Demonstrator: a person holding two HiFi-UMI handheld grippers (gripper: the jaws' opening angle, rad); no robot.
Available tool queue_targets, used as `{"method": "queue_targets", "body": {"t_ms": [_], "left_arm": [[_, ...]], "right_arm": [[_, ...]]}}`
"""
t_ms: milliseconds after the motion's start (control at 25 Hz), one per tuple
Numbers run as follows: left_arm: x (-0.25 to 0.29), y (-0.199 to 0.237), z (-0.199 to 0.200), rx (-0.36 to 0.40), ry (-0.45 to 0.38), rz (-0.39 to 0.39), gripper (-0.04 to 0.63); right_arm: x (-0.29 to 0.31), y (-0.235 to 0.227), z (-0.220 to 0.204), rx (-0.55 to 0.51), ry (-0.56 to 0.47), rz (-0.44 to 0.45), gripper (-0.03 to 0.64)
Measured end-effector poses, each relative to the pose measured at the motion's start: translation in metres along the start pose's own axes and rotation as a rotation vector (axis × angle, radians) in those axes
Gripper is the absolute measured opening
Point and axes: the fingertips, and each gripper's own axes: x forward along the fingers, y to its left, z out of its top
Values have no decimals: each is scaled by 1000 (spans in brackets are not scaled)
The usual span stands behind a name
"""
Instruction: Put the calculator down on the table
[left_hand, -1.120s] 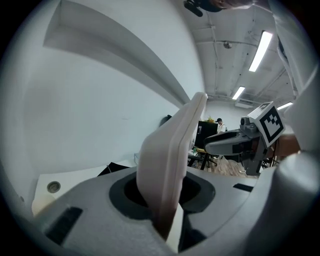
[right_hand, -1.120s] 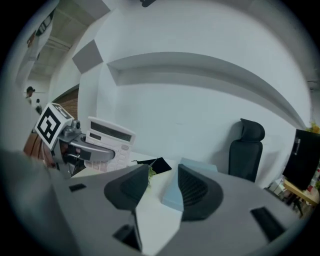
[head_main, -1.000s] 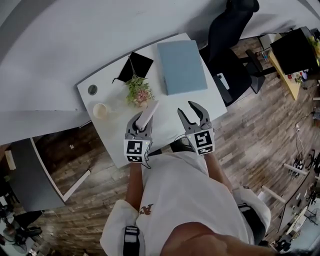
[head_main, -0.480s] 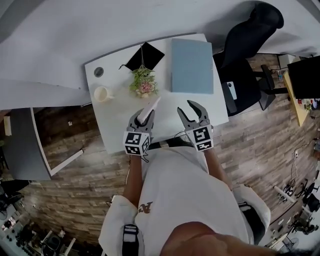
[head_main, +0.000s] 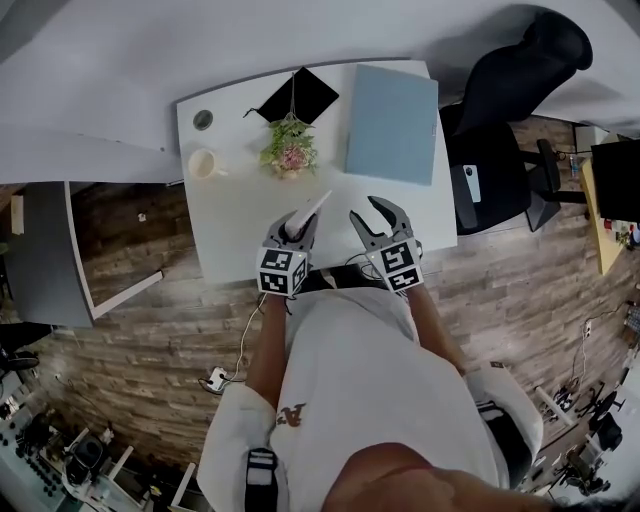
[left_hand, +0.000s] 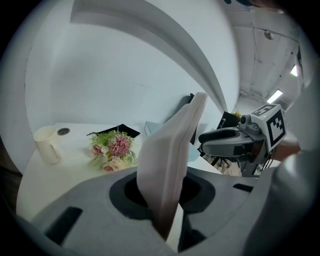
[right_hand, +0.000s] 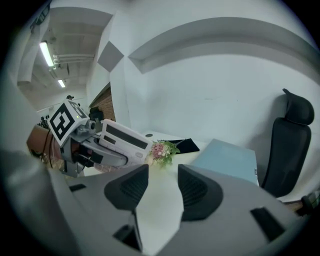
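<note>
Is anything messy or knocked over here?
Nothing is spilled or knocked over. The cup stands upright on the table. Only the calculator is off the table: the left gripper holds it up, tilted.

On my feed the person wears a white short-sleeved shirt (head_main: 370, 380) with a small reddish-brown emblem (head_main: 292, 417) low on it, and a black strap (head_main: 262, 478) with pale bars sits at the bottom edge. The left gripper (head_main: 292, 226) and right gripper (head_main: 363, 208) are both grey moulded plastic with curved, claw-like jaws, and each carries a white marker cube (head_main: 280, 272) printed with black squares. Up close I see dark ribbed pads (right_hand: 134, 187) set into the right one's jaws.
</note>
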Motion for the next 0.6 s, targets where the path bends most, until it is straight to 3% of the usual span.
{"method": "queue_targets", "body": {"t_ms": [600], "left_arm": [[16, 6, -56, -148, 99, -71, 106]], "right_arm": [[20, 28, -48, 37, 102, 38, 190]]}}
